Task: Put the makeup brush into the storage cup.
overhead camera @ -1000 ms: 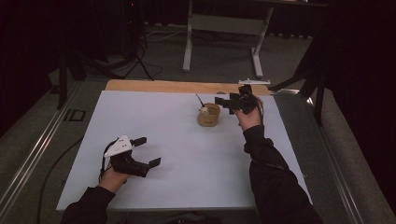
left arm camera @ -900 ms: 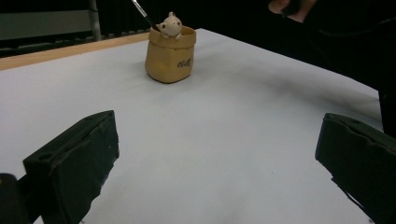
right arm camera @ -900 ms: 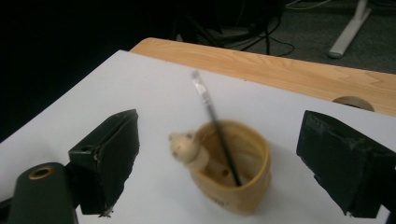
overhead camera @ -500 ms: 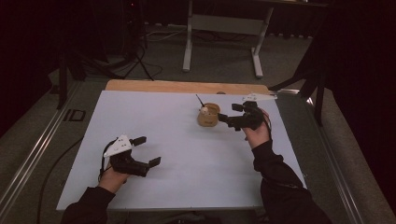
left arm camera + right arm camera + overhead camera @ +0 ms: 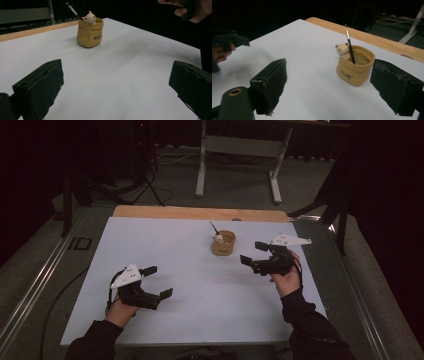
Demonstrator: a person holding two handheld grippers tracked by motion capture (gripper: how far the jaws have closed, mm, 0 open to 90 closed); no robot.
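1. Worktop (image 5: pixel 165 245): the white surface lies under both of my grippers. Apart from one holder, nothing rests on it, so I judge no clearing is needed.
2. Right gripper (image 5: pixel 255 254): I hold it in the air with its jaws spread wide and nothing between them. It points at the holder, which sits just ahead of it and slightly toward its far jaw.
3. Left gripper (image 5: pixel 157 281): jaws also spread, empty. The holder stands well ahead of it, toward its left jaw in the left gripper view.
4. Sack-shaped holder (image 5: pixel 355 65): a tan pot standing upright, with a small bear figure (image 5: pixel 342 49) at its rim. It touches neither gripper.
5. Pen (image 5: pixel 349 45): it stands inside the holder, leaning over the rim beside the bear.
6. Progress, as a judgement: the pen is seated in the holder and both grippers are free, so placement looks done. If any step is left, it would involve the holder, nearest my right gripper.
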